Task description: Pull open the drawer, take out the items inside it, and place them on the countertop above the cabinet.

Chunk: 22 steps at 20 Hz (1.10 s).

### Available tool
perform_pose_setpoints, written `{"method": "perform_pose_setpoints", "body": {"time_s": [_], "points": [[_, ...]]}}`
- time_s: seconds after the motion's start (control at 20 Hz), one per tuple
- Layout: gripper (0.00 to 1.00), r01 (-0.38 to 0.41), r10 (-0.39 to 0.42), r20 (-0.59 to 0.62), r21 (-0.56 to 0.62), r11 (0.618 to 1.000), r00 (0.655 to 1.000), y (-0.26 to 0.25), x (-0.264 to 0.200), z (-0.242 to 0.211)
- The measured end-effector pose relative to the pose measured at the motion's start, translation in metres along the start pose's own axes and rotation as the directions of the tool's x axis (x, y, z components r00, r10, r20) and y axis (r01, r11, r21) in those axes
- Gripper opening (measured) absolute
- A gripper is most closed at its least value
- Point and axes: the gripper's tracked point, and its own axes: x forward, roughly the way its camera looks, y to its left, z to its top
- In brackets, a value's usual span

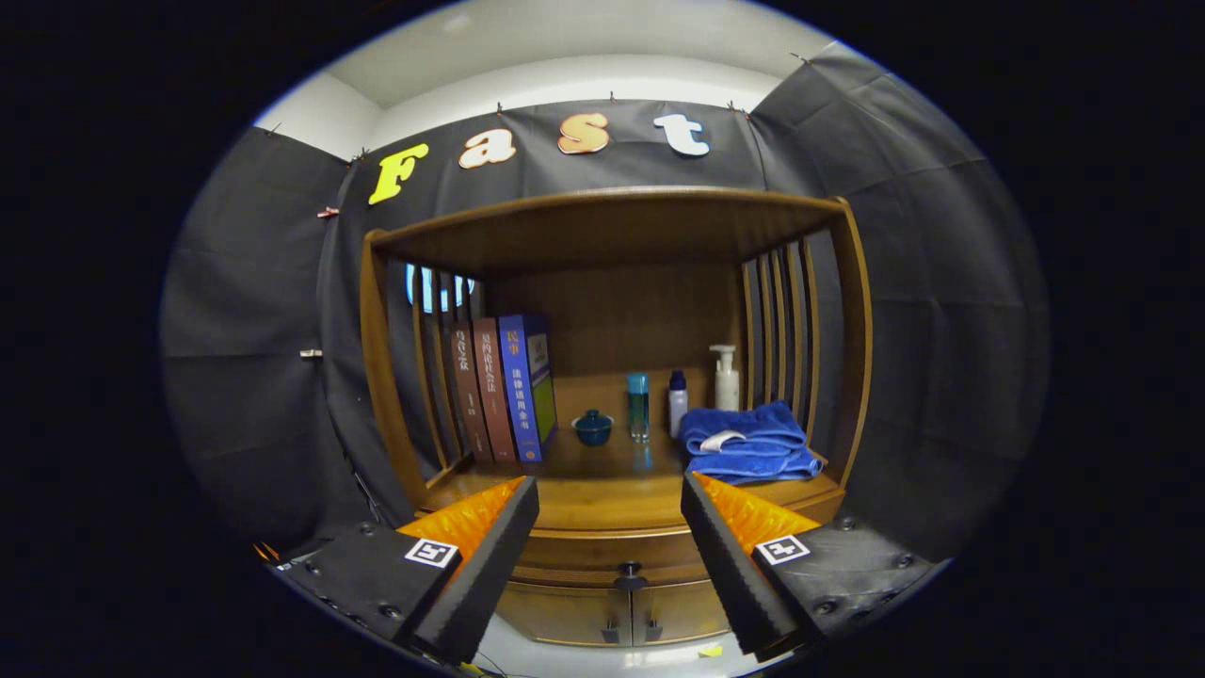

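A wooden cabinet (612,527) stands ahead of me with a hutch over its countertop (602,499). Below the countertop's front edge runs the shut drawer (602,570) with a small dark knob (629,570). My gripper (610,499) is open, its two fingers spread wide with nothing between them. The knob lies just ahead of the fingers and a little below, midway across the gap. The drawer's contents are hidden.
On the countertop stand three books (499,386) at the left, a small blue lidded cup (593,427), a teal bottle (638,405), a small white bottle (677,402), a pump dispenser (725,377) and a folded blue towel (748,443). Two lower doors (612,612) sit under the drawer.
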Motion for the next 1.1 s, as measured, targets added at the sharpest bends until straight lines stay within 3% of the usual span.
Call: {"method": "perform_pose_setpoints", "body": {"time_s": [0.55,1.05,1.1], "points": [[0.99,0.041,-0.028,-0.25,0.048,0.998,0.968,-0.017,0.058,-0.125],[0.98,0.075,-0.05,-0.385,0.052,0.996,0.922,-0.028,0.087,-0.198],[0.94,0.072,-0.048,-0.39,0.048,0.996,0.919,-0.027,0.09,-0.201]]}}
